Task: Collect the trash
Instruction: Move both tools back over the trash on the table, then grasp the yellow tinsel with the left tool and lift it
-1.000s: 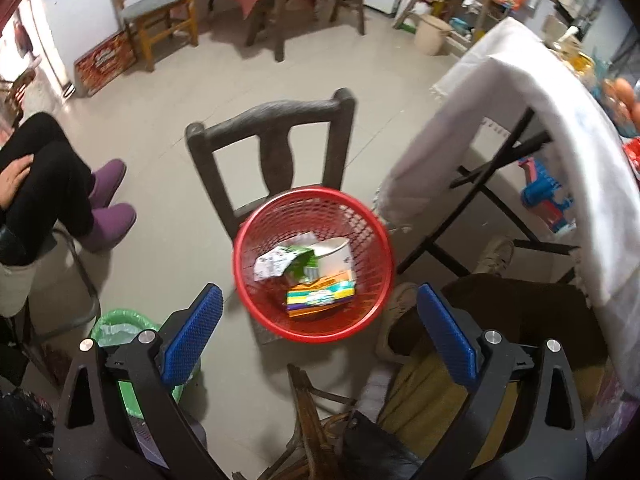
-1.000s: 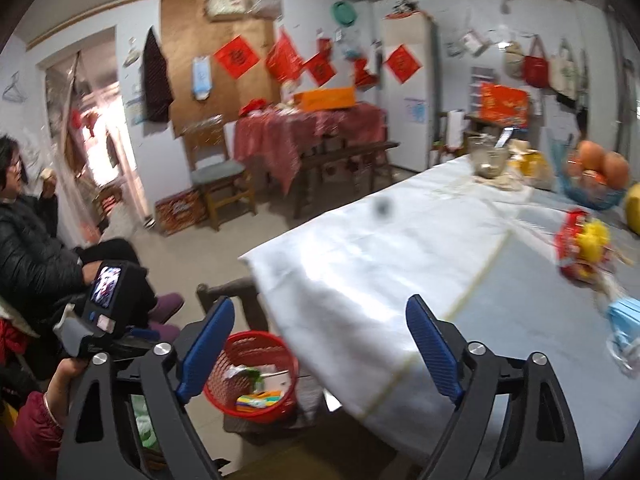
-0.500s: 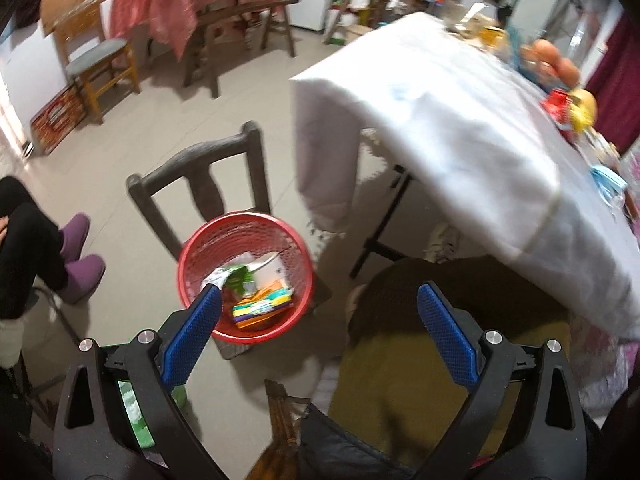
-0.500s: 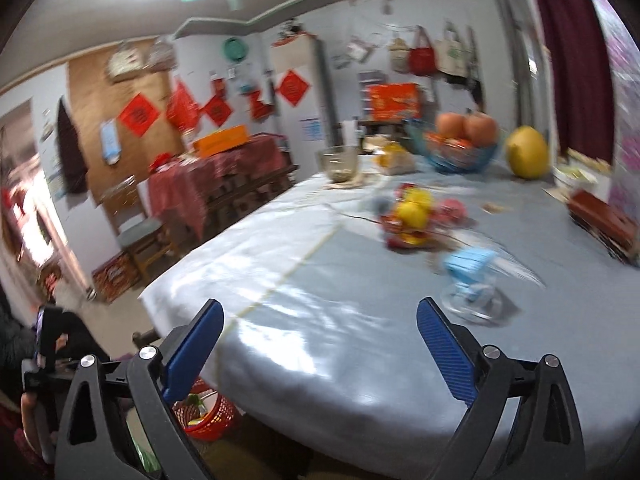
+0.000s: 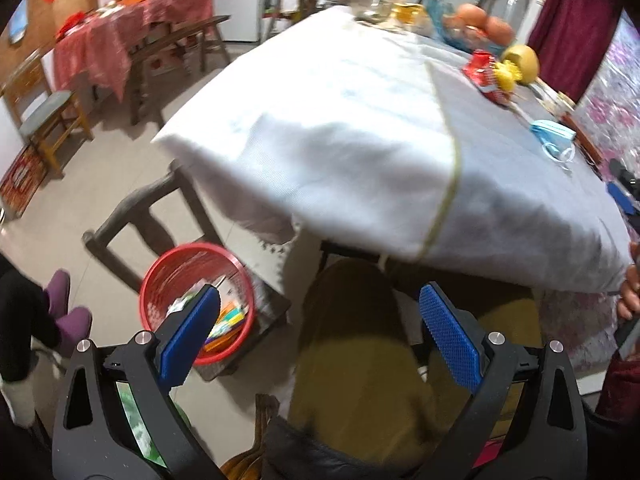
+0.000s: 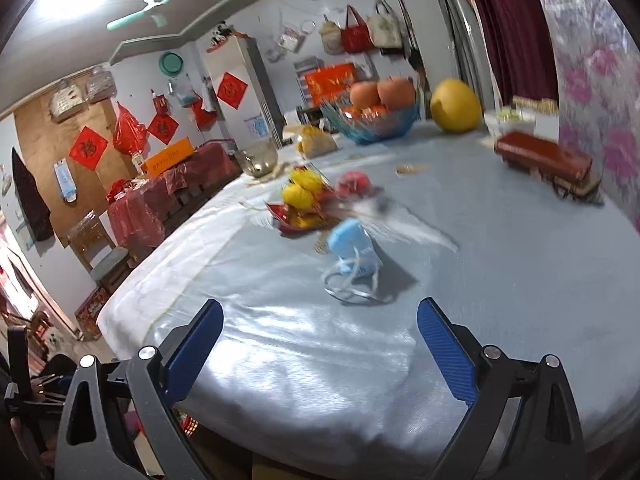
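1. You are holding your right tongs (image 6: 318, 334) wide apart with nothing between the blue pads, having just spread them a little further.
2. They are pointing over the white-clothed surface (image 6: 460, 264), where a crumpled light-blue face mask (image 6: 352, 246) with loose ear loops is lying just ahead (blurred, so finer detail is lost).
3. Just behind the mask, a red wrapper with yellow pieces (image 6: 306, 204) is lying on the cloth.
4. Your left tongs (image 5: 318, 330) are also standing apart and empty, angled down over your olive-trousered lap (image 5: 360, 360).
5. The round red plastic mesh basket (image 5: 160, 280), holding paper and packaging scraps, is sitting on a dark wooden chair (image 5: 136, 216) beside the surface.
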`<action>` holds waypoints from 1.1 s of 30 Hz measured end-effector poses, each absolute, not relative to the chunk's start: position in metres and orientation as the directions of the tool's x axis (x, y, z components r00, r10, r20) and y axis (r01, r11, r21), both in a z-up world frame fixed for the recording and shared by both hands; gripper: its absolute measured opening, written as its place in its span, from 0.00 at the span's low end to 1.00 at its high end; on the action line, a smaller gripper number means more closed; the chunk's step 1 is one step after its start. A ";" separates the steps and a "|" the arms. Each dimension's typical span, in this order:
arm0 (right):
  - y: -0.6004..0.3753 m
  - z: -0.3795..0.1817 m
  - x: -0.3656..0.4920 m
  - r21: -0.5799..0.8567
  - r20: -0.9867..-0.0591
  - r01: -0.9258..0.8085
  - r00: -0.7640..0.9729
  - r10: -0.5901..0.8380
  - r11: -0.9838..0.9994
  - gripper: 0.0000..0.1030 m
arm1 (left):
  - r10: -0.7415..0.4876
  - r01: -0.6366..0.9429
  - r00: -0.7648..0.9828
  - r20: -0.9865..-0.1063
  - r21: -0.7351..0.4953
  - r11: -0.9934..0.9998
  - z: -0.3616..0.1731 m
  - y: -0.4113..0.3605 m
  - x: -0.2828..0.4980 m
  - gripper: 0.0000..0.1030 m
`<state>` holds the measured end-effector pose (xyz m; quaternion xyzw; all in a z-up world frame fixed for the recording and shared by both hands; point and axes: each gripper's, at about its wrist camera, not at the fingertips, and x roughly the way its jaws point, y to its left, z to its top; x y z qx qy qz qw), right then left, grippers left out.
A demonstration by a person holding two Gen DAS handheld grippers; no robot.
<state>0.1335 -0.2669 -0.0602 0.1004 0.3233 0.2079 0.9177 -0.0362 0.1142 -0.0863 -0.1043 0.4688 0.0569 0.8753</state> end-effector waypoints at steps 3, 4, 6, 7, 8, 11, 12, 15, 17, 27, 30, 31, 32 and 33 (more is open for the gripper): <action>-0.272 -0.064 0.145 0.304 -0.557 -0.304 0.712 0.427 0.903 0.93 | -0.015 -0.149 0.553 -0.833 -0.116 0.982 -0.077 0.102 -0.012 0.93; -0.273 -0.063 0.150 0.298 -0.555 -0.301 0.718 0.421 0.906 0.93 | -0.021 -0.128 0.554 -0.832 -0.111 0.986 -0.072 0.096 0.000 0.93; -0.277 -0.061 0.158 0.285 -0.543 -0.290 0.737 0.403 0.914 0.93 | -0.030 -0.094 0.561 -0.827 -0.099 0.991 -0.062 0.086 0.019 0.93; -0.279 -0.060 0.160 0.276 -0.538 -0.280 0.748 0.389 0.919 0.93 | -0.036 -0.070 0.569 -0.822 -0.092 0.993 -0.056 0.079 0.030 0.93; -0.283 -0.058 0.164 0.262 -0.531 -0.264 0.764 0.367 0.928 0.93 | -0.041 -0.042 0.579 -0.815 -0.080 0.996 -0.050 0.070 0.041 0.93; -0.293 -0.053 0.179 0.235 -0.506 -0.221 0.803 0.313 0.947 0.93 | -0.046 0.020 0.606 -0.794 -0.043 0.999 -0.034 0.046 0.072 0.93; -0.298 -0.052 0.185 0.234 -0.499 -0.212 0.811 0.304 0.949 0.93 | -0.048 0.033 0.612 -0.790 -0.035 0.999 -0.032 0.041 0.080 0.93; -0.310 -0.050 0.199 0.243 -0.498 -0.188 0.818 0.288 0.952 0.93 | -0.069 0.090 0.626 -0.776 -0.015 0.996 -0.020 0.015 0.116 0.93; -0.315 -0.055 0.214 0.242 -0.534 -0.177 0.796 0.283 0.954 0.93 | -0.093 0.129 0.628 -0.773 -0.015 0.992 -0.015 -0.001 0.138 0.93; -0.330 -0.087 0.247 0.415 -0.656 -0.147 0.635 0.407 0.898 0.95 | -0.162 0.261 0.652 -0.741 0.019 0.965 -0.008 -0.075 0.227 0.76; -0.334 -0.093 0.246 0.471 -0.645 -0.151 0.614 0.456 0.869 0.95 | -0.159 0.266 0.653 -0.741 0.028 0.964 -0.012 -0.088 0.249 0.64; -0.335 -0.093 0.245 0.481 -0.636 -0.152 0.617 0.463 0.863 0.95 | -0.152 0.263 0.650 -0.745 0.033 0.964 -0.015 -0.091 0.257 0.61; -0.336 -0.093 0.243 0.491 -0.629 -0.151 0.619 0.470 0.858 0.95 | -0.147 0.262 0.648 -0.747 0.037 0.964 -0.017 -0.093 0.260 0.60; -0.335 -0.093 0.242 0.495 -0.627 -0.151 0.620 0.472 0.856 0.95 | -0.139 0.261 0.646 -0.750 0.046 0.964 -0.020 -0.097 0.266 0.57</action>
